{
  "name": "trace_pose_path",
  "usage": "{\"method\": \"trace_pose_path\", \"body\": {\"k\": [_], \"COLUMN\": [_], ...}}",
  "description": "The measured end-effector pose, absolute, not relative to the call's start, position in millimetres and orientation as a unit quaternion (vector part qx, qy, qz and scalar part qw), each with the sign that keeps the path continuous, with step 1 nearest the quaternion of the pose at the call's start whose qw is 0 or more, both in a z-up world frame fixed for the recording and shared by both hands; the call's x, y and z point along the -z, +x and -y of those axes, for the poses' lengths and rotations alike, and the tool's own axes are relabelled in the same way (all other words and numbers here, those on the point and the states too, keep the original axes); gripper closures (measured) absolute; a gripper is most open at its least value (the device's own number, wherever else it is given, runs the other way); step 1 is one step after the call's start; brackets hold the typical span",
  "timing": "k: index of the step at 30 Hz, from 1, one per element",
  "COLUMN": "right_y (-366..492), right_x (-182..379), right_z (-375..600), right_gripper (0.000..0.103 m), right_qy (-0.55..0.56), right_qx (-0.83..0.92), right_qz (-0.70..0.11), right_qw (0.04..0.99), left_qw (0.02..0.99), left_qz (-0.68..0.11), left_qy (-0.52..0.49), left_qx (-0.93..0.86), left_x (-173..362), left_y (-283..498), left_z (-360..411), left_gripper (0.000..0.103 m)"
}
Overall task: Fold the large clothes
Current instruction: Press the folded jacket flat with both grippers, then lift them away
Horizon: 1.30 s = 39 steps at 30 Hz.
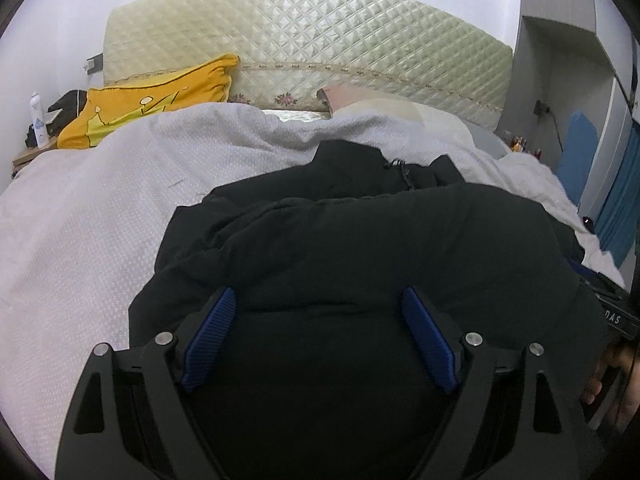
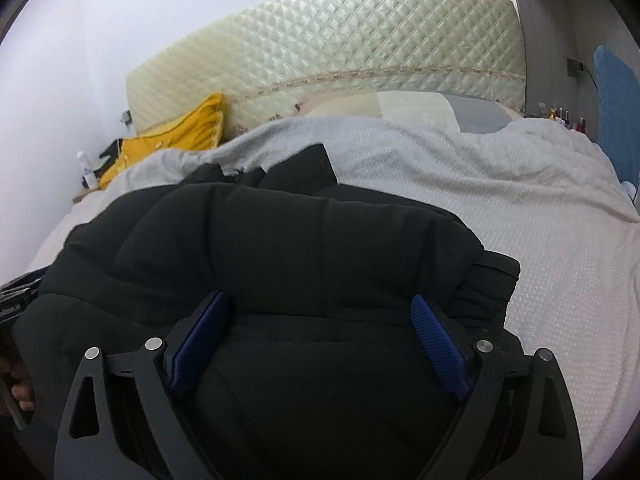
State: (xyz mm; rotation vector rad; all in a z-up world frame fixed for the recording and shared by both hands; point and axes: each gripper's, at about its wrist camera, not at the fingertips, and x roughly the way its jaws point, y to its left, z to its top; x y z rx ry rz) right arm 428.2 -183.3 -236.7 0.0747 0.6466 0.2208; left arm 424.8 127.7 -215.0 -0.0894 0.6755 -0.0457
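A large black padded jacket (image 1: 360, 240) lies bunched and partly folded on a bed with a pale dotted cover (image 1: 80, 220). My left gripper (image 1: 320, 296) is open, its blue pads (image 1: 212, 332) spread wide just over the jacket's near part. The jacket also fills the right wrist view (image 2: 300, 248). My right gripper (image 2: 320, 300) is open as well, blue pads (image 2: 440, 344) wide apart over the jacket's near edge. Neither gripper holds cloth. The other gripper's black body shows at the right edge of the left wrist view (image 1: 616, 316).
A quilted cream headboard (image 1: 312, 36) stands at the far end. A yellow pillow (image 1: 156, 100) lies far left beside a bedside shelf with a bottle (image 1: 38, 120). Pillows (image 2: 400, 108) lie by the headboard. Blue panels (image 1: 616, 196) and a wardrobe stand at right.
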Motion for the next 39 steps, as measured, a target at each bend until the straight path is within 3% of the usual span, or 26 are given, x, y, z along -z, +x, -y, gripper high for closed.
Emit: {"method": "trace_pose_path", "body": {"k": [6, 14, 21, 24, 26, 28, 32, 39], "right_y": [421, 366, 387, 393, 389, 379, 355, 362], "right_x": [224, 177, 229, 231, 218, 202, 189, 227], "right_z": [188, 253, 285, 269, 257, 250, 251, 244], "right_gripper": [0.011, 0.010, 0.012, 0.035, 0.061, 0.068, 0.071, 0.071], "right_qy": [0.046, 0.127, 0.243, 0.254, 0.222, 0.185, 0.150, 0.092], "right_qx": [-0.126, -0.103, -0.088, -0.114, -0.102, -0.099, -0.092, -0.074], "right_qz": [-0.345, -0.281, -0.350, -0.353, -0.340, -0.321, -0.292, -0.346], "right_qw": [0.929, 0.946, 0.901, 0.893, 0.908, 0.923, 0.940, 0.931], "left_qw": [0.939, 0.940, 0.940, 0.939, 0.940, 0.942, 0.949, 0.947], "left_qz": [-0.337, -0.315, -0.328, -0.329, -0.330, -0.325, -0.306, -0.313], "left_qy": [-0.067, -0.128, -0.094, -0.094, -0.089, -0.085, -0.072, -0.068], "left_qx": [0.021, 0.020, 0.003, -0.003, -0.009, -0.008, -0.007, -0.004], "left_x": [199, 185, 197, 198, 196, 190, 180, 171], "left_y": [408, 351, 340, 341, 339, 334, 324, 320], "left_z": [-142, -180, -186, -185, -183, -179, -173, -166], "left_gripper": [0.016, 0.014, 0.014, 0.014, 0.014, 0.014, 0.014, 0.014]}}
